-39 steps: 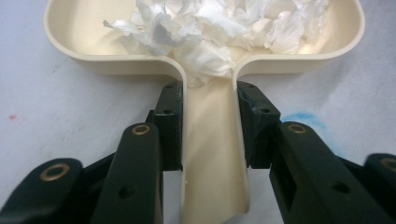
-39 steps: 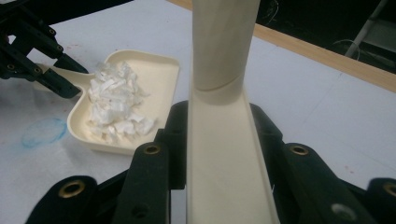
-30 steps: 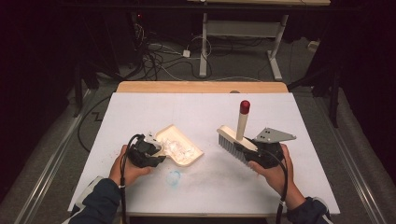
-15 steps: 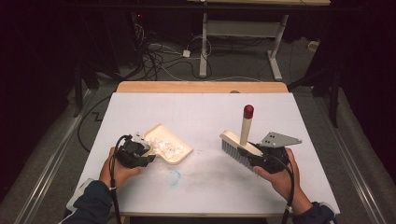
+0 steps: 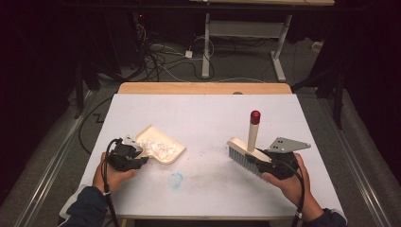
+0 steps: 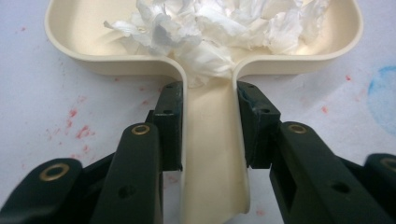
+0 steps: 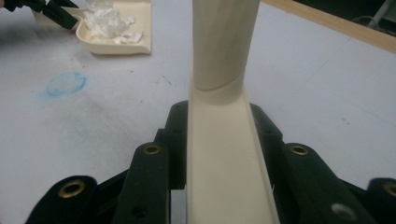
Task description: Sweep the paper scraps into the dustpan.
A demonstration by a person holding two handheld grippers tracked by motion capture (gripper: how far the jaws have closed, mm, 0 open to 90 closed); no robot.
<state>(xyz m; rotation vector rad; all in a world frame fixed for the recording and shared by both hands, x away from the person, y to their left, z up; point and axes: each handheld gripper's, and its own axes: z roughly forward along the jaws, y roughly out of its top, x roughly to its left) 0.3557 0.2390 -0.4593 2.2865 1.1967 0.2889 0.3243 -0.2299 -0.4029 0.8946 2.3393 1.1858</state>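
Over the last second we have drawn the cream plastic dustpan (image 5: 161, 147), heaped with crumpled white paper scraps (image 5: 158, 148), toward the counter's (image 5: 203, 113) lower left, left tongs (image 6: 209, 116) clamped on its handle, while our right tongs (image 7: 218, 135) grip the cream red-tipped brush (image 5: 249, 147) at lower right, sweeping seemingly finished.

My high camera looks forward and down on the whole white table (image 5: 208, 118) from above my side. The left gripper camera sits very close behind its jaws and looks along the dustpan (image 6: 205, 70). The right gripper camera looks across the table from low; it shares this dustpan (image 7: 123, 35) and the blue stain (image 7: 65, 85) with the high view.
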